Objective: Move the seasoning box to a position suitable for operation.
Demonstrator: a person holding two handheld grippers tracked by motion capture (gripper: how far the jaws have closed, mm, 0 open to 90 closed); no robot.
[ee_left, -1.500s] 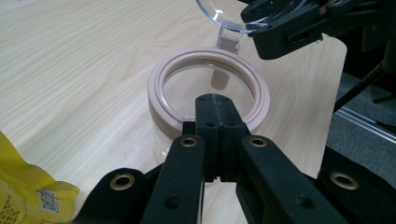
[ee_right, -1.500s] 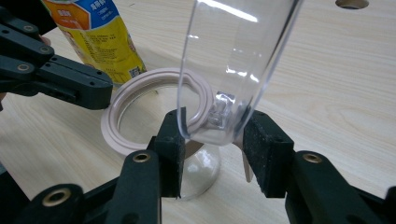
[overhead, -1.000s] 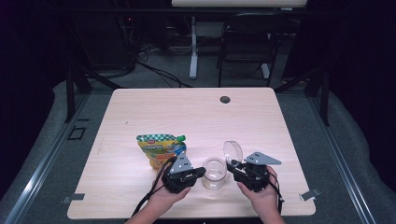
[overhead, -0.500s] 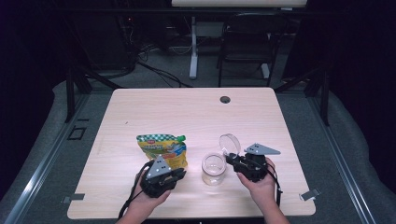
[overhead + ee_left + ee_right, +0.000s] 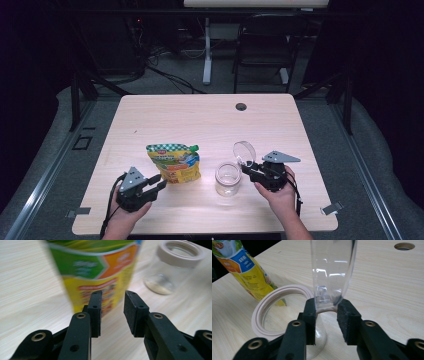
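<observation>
The right hand-held gripper (image 5: 325, 306) clamps the clear lid (image 5: 333, 270) upright above the open jar (image 5: 227, 177). The left hand-held gripper (image 5: 112, 311), jaws just widened and empty, points at the snack pouch (image 5: 172, 162). All sit on the pale wooden surface (image 5: 200, 120) in a dark room, with a chair (image 5: 260, 55) behind.

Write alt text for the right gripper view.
The right tongs pinch the hinged clear lid of an open glass jar, holding it upright above the jar's pale rim. A yellow snack pouch stands behind on the light wooden table.
</observation>
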